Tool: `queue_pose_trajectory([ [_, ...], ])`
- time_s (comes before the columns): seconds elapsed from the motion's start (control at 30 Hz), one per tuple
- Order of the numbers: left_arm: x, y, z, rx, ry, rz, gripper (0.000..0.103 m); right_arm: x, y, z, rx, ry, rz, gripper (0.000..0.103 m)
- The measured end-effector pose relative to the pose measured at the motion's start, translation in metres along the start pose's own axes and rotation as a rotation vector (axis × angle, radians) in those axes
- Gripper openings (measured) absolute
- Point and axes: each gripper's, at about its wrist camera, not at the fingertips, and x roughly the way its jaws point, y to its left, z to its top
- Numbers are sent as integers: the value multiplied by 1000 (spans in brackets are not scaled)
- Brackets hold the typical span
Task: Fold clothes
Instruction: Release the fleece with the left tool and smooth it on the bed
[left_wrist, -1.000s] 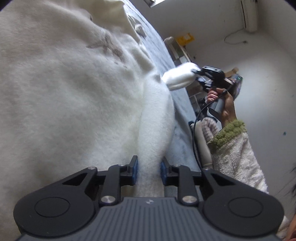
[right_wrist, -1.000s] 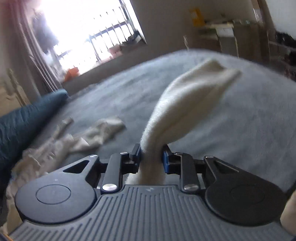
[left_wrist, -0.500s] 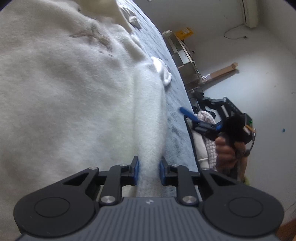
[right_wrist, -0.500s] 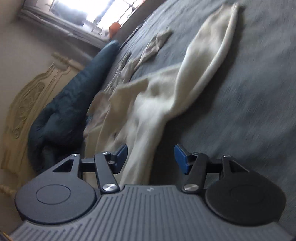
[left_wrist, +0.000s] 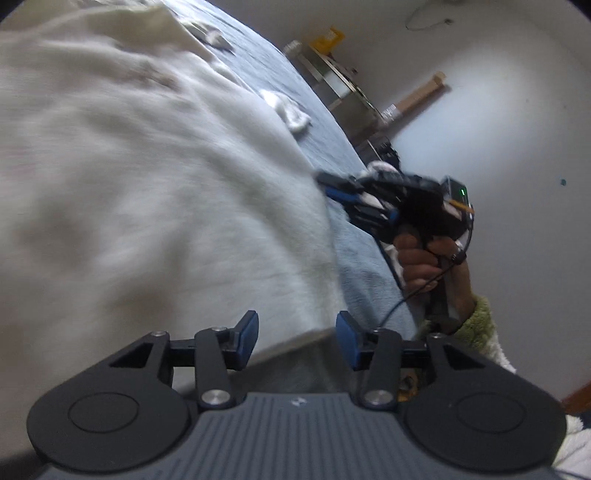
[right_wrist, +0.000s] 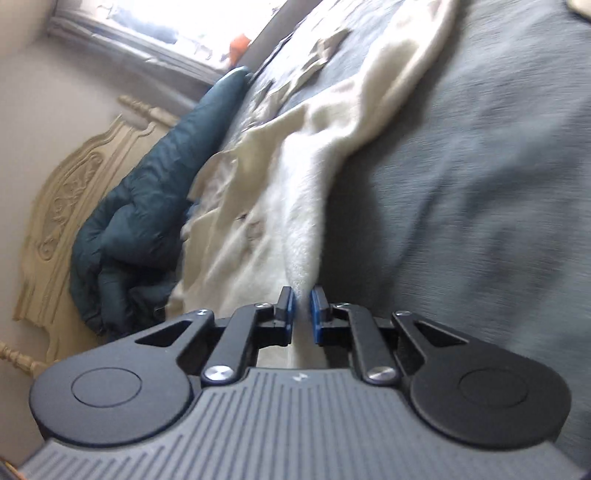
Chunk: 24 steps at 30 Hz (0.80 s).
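Looking along my left gripper, I see its jaws have just been opening: the blue pads now stand apart, and the hem of the white fleece garment runs across the gap without either pad pressing on it. That garment lies spread over the grey-blue bedcover, which I take as my landmark. It covers most of the bedcover on the near side, and one sleeve end lies on the bedcover farther off.

My right gripper sits at the garment's edge where it meets bare bedcover. Its jaws have just been closing, and the pads are now nearly together, pinching a fold of the white fleece. From the left wrist view I see that same gripper held in my right hand, a green fleece cuff at the wrist.

A dark teal quilt is bundled at the head of the bedcover, against a carved cream headboard.
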Motion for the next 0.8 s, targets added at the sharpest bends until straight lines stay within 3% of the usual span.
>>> queue_pose_trajectory([
  [0.17, -89, 20, -19, -36, -158, 148, 52, -13, -28, -15, 125, 40, 41, 13],
  [0.23, -113, 27, -24, -42, -216, 218, 56, -12, -33, -24, 139, 60, 18, 24],
  [0.27, -121, 31, -26, -48, -241, 257, 57, -11, -35, -28, 145, 59, 6, 35],
  [0.33, -134, 39, -33, -67, -275, 307, 57, -6, -41, -35, 178, 69, 8, 41],
  [0.43, -136, 49, -42, -100, -307, 352, 58, 5, -45, -48, 214, 102, 28, 41],
  [0.7, -124, 86, -59, -108, -298, 408, 60, -3, -34, -93, 143, 171, 52, 41],
  [0.8, -117, 99, -59, -137, -311, 370, 61, -9, -32, -104, 123, 186, 52, 41],
])
